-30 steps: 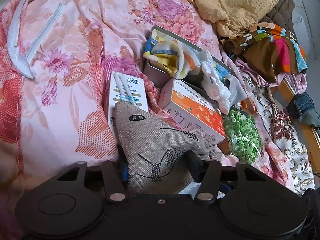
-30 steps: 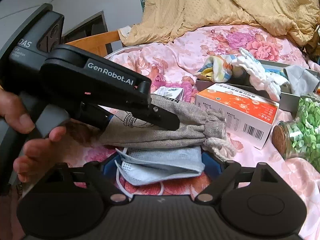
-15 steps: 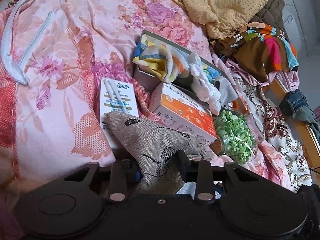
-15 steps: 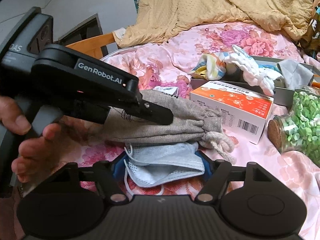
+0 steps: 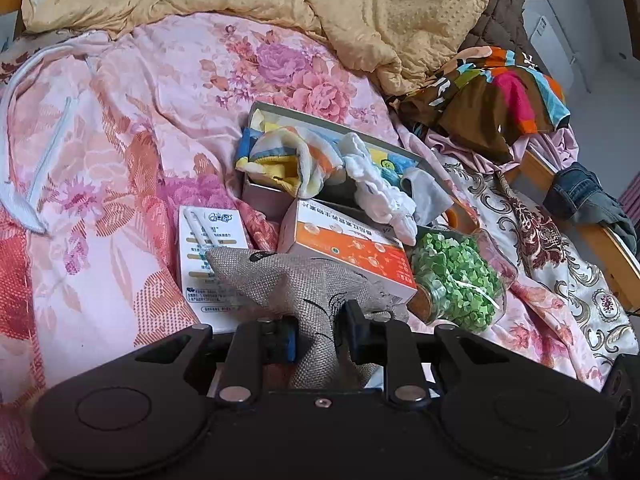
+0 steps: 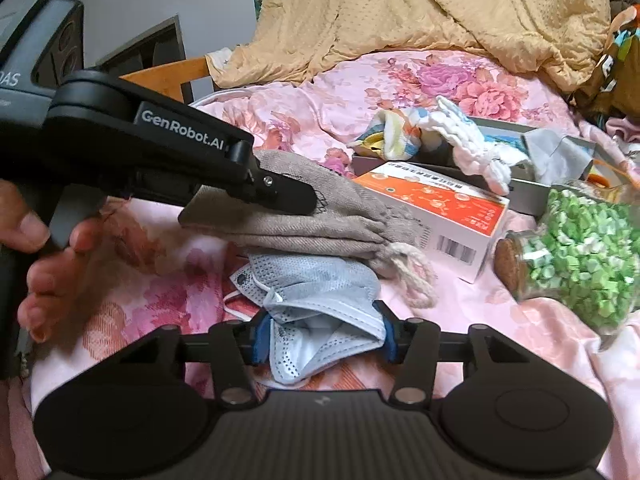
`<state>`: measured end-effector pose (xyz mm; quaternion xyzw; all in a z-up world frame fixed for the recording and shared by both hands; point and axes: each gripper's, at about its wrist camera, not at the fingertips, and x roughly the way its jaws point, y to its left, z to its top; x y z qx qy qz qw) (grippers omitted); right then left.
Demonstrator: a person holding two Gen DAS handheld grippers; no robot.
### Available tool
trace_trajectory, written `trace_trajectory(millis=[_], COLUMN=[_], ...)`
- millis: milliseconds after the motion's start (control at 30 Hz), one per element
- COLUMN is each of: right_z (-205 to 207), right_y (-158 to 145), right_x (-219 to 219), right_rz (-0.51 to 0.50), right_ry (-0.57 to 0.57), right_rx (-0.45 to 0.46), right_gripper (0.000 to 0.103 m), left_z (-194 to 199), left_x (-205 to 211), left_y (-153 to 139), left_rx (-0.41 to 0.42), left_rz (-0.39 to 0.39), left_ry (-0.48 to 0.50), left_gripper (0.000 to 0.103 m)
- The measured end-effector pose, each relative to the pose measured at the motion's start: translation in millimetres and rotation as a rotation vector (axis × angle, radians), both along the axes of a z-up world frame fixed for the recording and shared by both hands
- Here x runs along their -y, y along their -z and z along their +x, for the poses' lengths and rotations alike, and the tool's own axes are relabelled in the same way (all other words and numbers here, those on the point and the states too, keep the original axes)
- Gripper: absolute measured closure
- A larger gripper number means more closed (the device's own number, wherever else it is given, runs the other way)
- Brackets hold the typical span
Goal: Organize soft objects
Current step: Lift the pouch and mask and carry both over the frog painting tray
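The bed (image 5: 120,128) is being shown cluttered, a gray box (image 5: 264,200) of soft things lying at centre frame. Low in the left view, the burlap pouch (image 5: 304,284) is now being pinched as the left tongs (image 5: 320,336) are closing. The right tongs (image 6: 322,338), wider a second ago, are closing around the face mask (image 6: 316,296); both items are probably being readied for lifting.

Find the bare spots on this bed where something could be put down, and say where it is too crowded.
Free: the pink quilt left of the white box, between the white strap and the tray; also the strip below the yellow blanket. Crowded: around the orange box, jar, burlap bag and masks.
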<state>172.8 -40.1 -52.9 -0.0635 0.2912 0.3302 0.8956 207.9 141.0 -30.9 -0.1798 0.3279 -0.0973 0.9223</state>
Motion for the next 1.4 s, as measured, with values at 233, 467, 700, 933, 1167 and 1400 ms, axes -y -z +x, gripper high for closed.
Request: trace_trajectory(millis=[233,467,700,933,1167,1400], right_z=[-9,-13,-13,-14,2,35], right_y=[-3,-11,-18,-36,-51,-61], right_x=[12,33,55,63,79,105], right_rz=[-0.052,-0.098,-0.067,-0.007,0.045,0.100], right_ry=[0.063,0.131,0.180,0.185,0.233,0.318], right_rx=[0.007,0.038,0.060,0.134,0.182,0.194], right_gripper=[0.053,0.054,0.054,0.054,0.054,0.053], left_z=[-2,-13,-31,-49,-59,-46], left_x=[2,17,48,60,52,45], left_y=[-1,-7,-11,-23,-45,-66], left_rx=[0.019,0.064,0.130,0.216,0.274,0.313], left_rz=[0.034,0.135,0.290,0.347,0.267,0.213], left_ry=[-0.011,0.032,0.115,0.106,0.013,-0.071], left_gripper=[0.079,0.084,0.090,0.090,0.090,0.090])
